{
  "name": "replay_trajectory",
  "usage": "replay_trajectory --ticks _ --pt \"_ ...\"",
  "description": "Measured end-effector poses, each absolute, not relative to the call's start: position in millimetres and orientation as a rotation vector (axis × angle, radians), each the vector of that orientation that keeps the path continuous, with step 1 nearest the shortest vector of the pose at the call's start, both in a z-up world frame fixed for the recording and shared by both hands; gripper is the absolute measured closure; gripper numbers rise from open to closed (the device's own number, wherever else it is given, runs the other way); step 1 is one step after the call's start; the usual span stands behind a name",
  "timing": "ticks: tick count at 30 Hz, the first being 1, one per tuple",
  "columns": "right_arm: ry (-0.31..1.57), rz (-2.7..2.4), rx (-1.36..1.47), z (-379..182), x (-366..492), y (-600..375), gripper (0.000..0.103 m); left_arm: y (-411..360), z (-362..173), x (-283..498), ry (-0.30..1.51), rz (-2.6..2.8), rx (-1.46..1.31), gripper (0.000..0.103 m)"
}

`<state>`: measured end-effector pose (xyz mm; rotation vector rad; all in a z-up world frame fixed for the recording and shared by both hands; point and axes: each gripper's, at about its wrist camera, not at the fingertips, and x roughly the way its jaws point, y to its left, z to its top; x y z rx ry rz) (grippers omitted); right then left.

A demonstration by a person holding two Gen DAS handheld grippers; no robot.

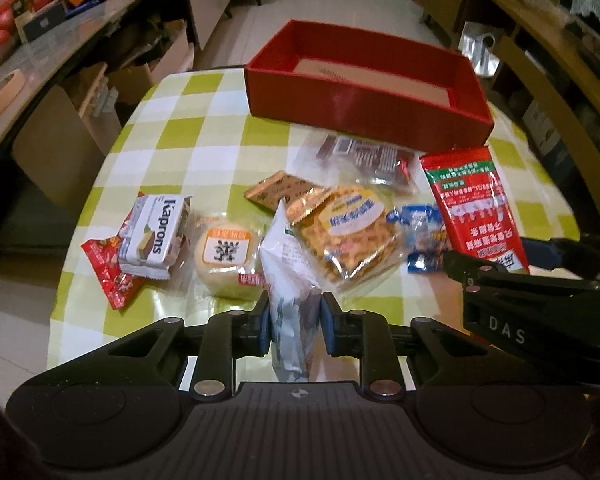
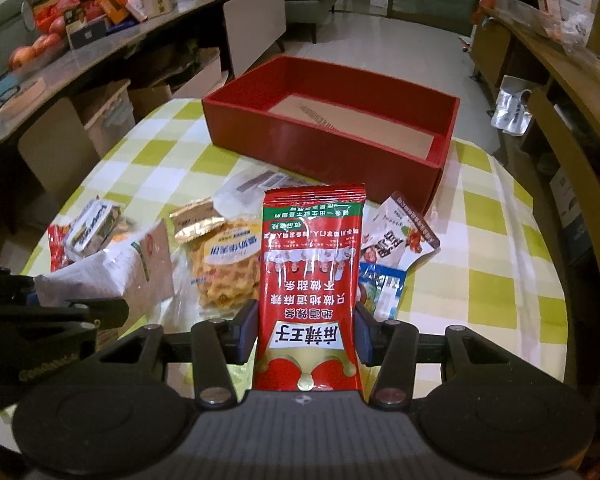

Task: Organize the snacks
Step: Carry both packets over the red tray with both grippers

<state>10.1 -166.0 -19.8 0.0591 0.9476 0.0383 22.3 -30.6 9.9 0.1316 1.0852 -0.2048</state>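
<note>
On the green-and-white checked table (image 1: 172, 128) stands an open red cardboard box (image 2: 324, 152), with loose snack packets before it. The right claw (image 2: 306, 330) grips a tall red foil snack packet (image 2: 312, 264); the left claw (image 1: 296, 316) is clenched on a white crinkled snack bag (image 1: 288, 264).

You can read "Kaprons" on the white wafer pack (image 1: 152, 240), "DAS" on the right gripper's black body (image 1: 512, 332), and upside-down Chinese print on the red packet (image 2: 310, 300).

Both tilt steeply down — left gripper (image 1: 296, 320) and right gripper (image 2: 306, 332) each clamped shut on something.
</note>
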Motion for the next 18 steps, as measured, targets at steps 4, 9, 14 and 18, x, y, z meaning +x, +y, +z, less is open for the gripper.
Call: replay_trajectory --ticks 4,9,14,18 --pt "0.941 0.04 0.08 -16 13 -170 0.049 -28 13 30 1.11 -0.242 0.073 0.073" --pt "0.942 0.036 0.103 -16 13 -176 0.049 -27 12 32 1.123 -0.257 0.055 0.075" --pt "0.952 0.038 0.107 -18 12 -176 0.049 -29 -6 32 1.169 -0.265 0.077 0.07" --pt "0.966 0.046 0.102 -22 12 -174 0.049 -34 -37 39 1.258 -0.265 0.098 0.062"
